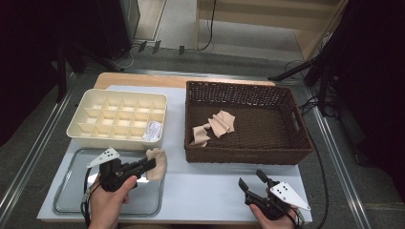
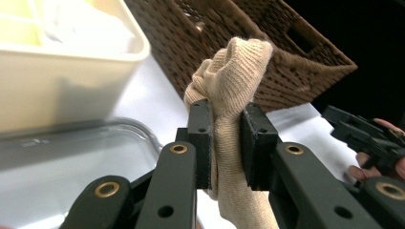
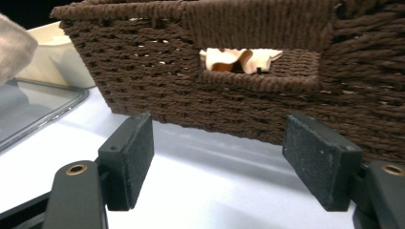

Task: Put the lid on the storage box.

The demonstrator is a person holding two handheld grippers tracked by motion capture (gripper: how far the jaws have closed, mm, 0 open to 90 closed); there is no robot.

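Left gripper [image 1: 152, 165] clamped on a beige sock [image 1: 157, 163]; in the left gripper view the two pads pinch the knit at mid-length, with a bunched end standing above the jaws and the rest hanging below [image 2: 234, 95]. The sock is held off the bench, over the right edge of the metal tray [image 1: 71, 200] and just in front of the cream divider box [image 1: 119, 119].

Right gripper [image 1: 251, 180] at the near right of the bench [image 1: 205, 191], jaws wide apart, nothing between them. Its own view shows bare white bench between the pads and the front wall of the brown wicker basket [image 3: 239, 71] close ahead; beige cloth shows through the basket's handle slot.

Basket [image 1: 286, 143] sits at right on the bench, well apart from the tray. Two more beige socks [image 1: 215, 126] lie inside it towards its left side.

Divider box: one white item [image 1: 153, 131] in the near right compartment; other compartments look bare from above.

Left hand [image 1: 107, 202] enters from the bottom edge over the tray; right hand [image 1: 274, 219] at the bench's near edge.
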